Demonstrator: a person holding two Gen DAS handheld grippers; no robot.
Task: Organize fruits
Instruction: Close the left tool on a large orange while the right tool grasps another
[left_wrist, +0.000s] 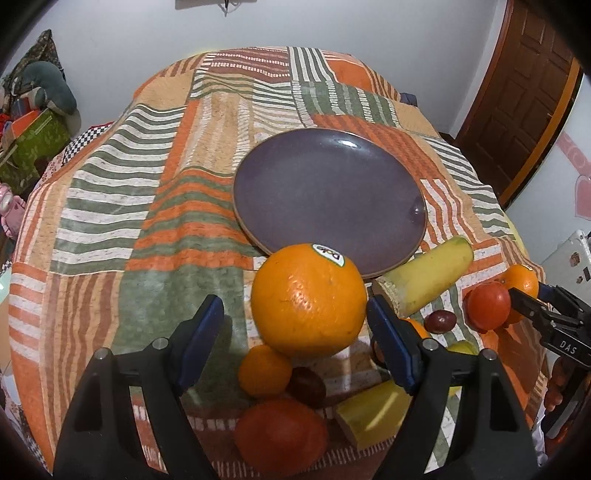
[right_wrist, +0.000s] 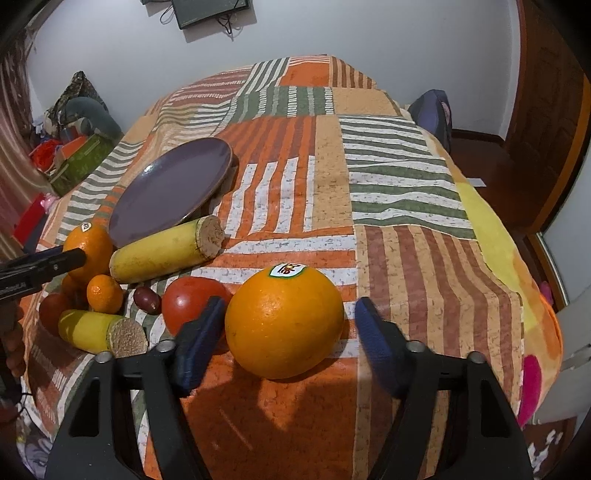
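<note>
A purple plate (left_wrist: 328, 192) lies on the striped bedspread; it also shows in the right wrist view (right_wrist: 170, 192). My left gripper (left_wrist: 295, 332) is open, its jaws on either side of a large stickered orange (left_wrist: 308, 299); I cannot tell if the right pad touches it. Below it lie a small mandarin (left_wrist: 264, 371), a tomato (left_wrist: 280, 435), a dark plum (left_wrist: 306, 386) and a yellow cut cane piece (left_wrist: 373, 413). A longer cane piece (left_wrist: 424, 278) lies by the plate. My right gripper (right_wrist: 288, 343) is open around a second large orange (right_wrist: 282, 321), beside a tomato (right_wrist: 188, 306).
The striped bedspread (right_wrist: 388, 177) covers the bed, open to the right of the fruit. A cluttered pile with a green box (left_wrist: 33, 144) stands at the left. A wooden door (left_wrist: 524, 96) is at the right. The right gripper (left_wrist: 546, 314) shows in the left wrist view.
</note>
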